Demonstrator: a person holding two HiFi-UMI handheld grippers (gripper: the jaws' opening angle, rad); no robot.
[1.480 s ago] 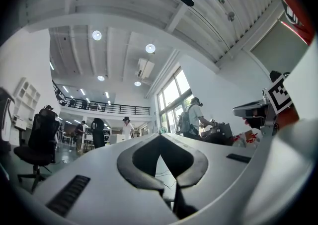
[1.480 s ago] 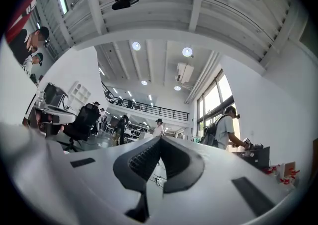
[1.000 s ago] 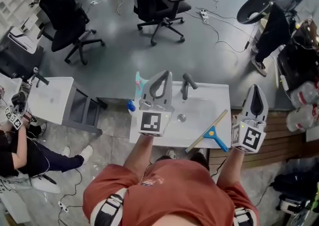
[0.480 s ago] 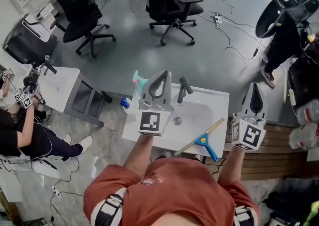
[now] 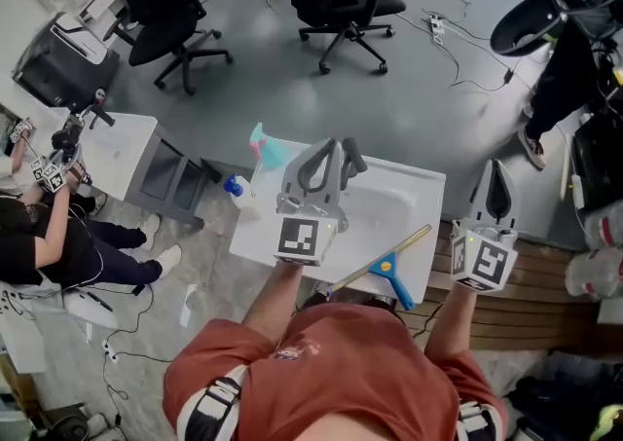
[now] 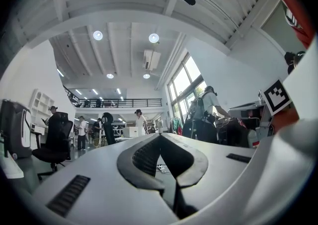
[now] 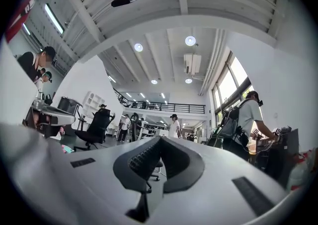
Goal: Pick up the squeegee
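The squeegee, with a blue handle and a long pale blade, lies slantwise on the front right edge of the white sink. My left gripper is held over the sink's left half, shut and empty, to the left of the squeegee. Off the sink's right edge, my right gripper is also shut and empty, just right of the blade's far end. In the left gripper view, the left gripper points at the room with its jaws together. The right gripper in its own view looks the same.
A dark faucet stands partly behind the left gripper. A teal spray bottle and a blue-capped bottle stand at the sink's left. Further off are a white table, a seated person, office chairs and wooden slats.
Both grippers have shifted across the sink, still shut. The left one now covers part of the faucet. The squeegee lies where it was on the sink's edge.
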